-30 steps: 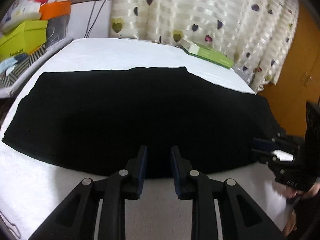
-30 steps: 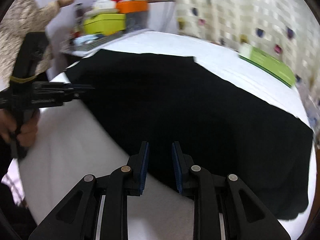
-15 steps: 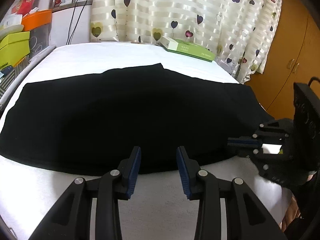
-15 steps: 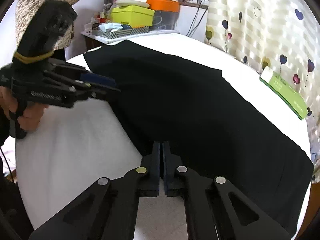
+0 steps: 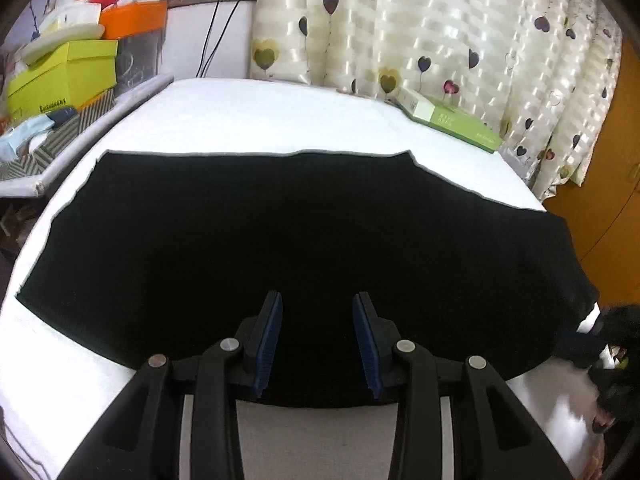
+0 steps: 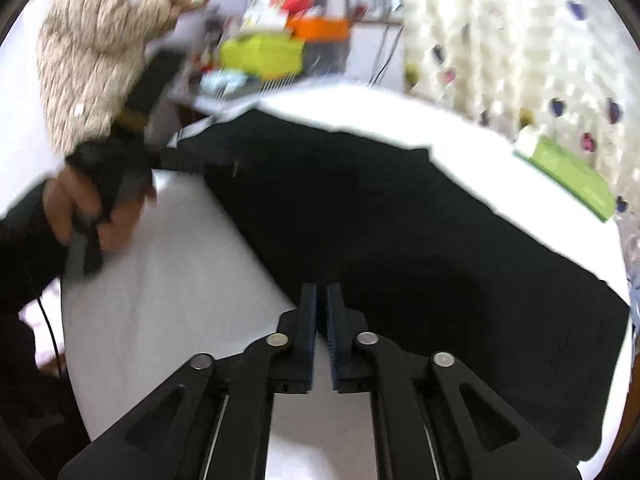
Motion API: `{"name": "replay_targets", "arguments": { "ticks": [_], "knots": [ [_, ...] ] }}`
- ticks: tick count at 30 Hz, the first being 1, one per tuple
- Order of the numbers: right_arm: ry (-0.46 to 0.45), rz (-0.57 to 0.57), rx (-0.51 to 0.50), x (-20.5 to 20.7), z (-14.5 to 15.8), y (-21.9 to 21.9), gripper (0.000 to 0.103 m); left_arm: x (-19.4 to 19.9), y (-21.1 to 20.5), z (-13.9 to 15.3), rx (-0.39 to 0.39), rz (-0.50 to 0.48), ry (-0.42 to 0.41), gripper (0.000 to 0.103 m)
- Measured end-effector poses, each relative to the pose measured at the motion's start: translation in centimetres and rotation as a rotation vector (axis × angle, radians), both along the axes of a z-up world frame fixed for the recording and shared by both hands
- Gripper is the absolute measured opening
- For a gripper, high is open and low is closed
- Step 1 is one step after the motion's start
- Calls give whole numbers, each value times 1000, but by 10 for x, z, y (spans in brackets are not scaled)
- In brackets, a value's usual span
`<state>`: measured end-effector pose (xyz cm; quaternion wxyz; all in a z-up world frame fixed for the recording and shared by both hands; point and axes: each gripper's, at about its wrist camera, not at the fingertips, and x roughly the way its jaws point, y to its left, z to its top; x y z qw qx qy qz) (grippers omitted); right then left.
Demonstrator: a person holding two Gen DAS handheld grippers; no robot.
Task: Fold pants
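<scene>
Black pants [image 5: 304, 224] lie spread flat across a white-covered table [image 5: 272, 116]. My left gripper [image 5: 319, 340] is open, its blue-padded fingers hovering over the pants' near edge with nothing between them. In the right wrist view the pants [image 6: 420, 232] run from the far left to the near right. My right gripper [image 6: 321, 312] is shut to a thin slit at the cloth's near edge, with no fabric visibly pinched. A hand [image 6: 80, 208] holds the left gripper, blurred, by the pants' far-left corner. The right gripper shows only as a dark blur [image 5: 612, 344] at the pants' right end.
A green flat box [image 5: 448, 120] lies at the table's far right corner by a heart-print curtain [image 5: 420, 28]. Yellow-green and orange boxes [image 5: 64, 76] crowd a side shelf on the left. A person in a patterned jacket [image 6: 92, 52] stands beyond the table. An orange cabinet [image 5: 608, 168] is on the right.
My left gripper's fingers have spread wider. My right gripper went from open to shut half a second ago and stays nearly closed. Both views have swung; the pants lie unchanged.
</scene>
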<state>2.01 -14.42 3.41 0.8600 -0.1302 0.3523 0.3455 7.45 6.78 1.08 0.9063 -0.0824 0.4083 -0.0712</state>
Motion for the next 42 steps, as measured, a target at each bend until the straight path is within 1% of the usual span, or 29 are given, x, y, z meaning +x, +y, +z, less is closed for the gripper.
{"name": "replay_targets", "arguments": {
  "ticks": [1,2,3,4,5,6,7,8,9,11,13,16,19,22,24,25,27,28,29,30,32,34,35,36,37,38,39,41,42],
  "knots": [
    [-6,-44,29,4,3,-9,18,-1,0,0,-3,-3,3,39],
    [2,-93,38,9,2,-18,19,-2,0,1,7,-8,4,39],
    [20,-154,23,17,-2,-28,19,-3,0,1,13,-11,1,39],
    [59,-239,-35,27,-14,-39,19,-4,0,1,15,-12,2,39],
    [82,-285,-73,31,-21,-46,19,-5,2,2,19,-10,-1,39],
    [95,-301,-38,32,-22,-58,19,-6,5,2,23,0,0,39],
    [135,-316,26,31,-18,-72,19,-6,10,4,27,21,-1,39],
    [145,-339,20,30,-15,-79,19,-4,15,6,29,36,-2,39],
    [128,-366,-27,28,-12,-86,19,-2,20,8,30,51,-5,39],
    [97,-392,-77,26,-8,-94,19,3,31,12,31,88,-19,39],
    [68,-448,-54,32,0,-109,19,9,40,14,34,122,-32,39],
    [41,-547,-11,59,8,-124,19,20,49,15,46,153,-35,39],
    [51,-612,-4,94,7,-131,19,30,57,18,80,172,-47,39],
    [64,-661,-2,118,6,-140,19,45,74,22,76,202,-45,39],
    [80,-669,3,133,2,-146,19,57,82,23,76,204,-42,39],
    [107,-680,18,141,-3,-152,19,65,86,20,79,207,-30,39],
    [161,-691,39,148,-12,-159,19,78,91,11,110,218,-3,39],
    [146,-691,61,147,-12,-161,19,84,93,5,128,221,18,39],
    [150,-689,68,146,-11,-163,19,89,95,-3,138,219,40,39],
    [151,-684,78,145,-11,-165,19,89,96,-6,145,216,27,39],
    [151,-678,79,142,-10,-165,19,88,96,-4,148,218,27,39],
    [115,-674,67,134,-2,-161,20,84,93,-1,147,228,30,39],
    [93,-670,58,128,2,-157,21,81,90,1,141,224,26,39],
    [74,-662,55,118,6,-153,28,75,86,3,132,214,18,39],
    [66,-656,60,112,8,-151,37,69,81,6,131,206,10,39],
    [60,-646,72,104,10,-148,41,63,75,8,133,202,4,39],
    [58,-635,80,97,11,-146,42,57,70,11,130,197,-3,39],
    [60,-615,62,80,11,-138,42,43,58,15,113,175,-16,39],
    [56,-609,55,76,11,-135,42,36,51,17,119,166,-22,39]
  ]
}}
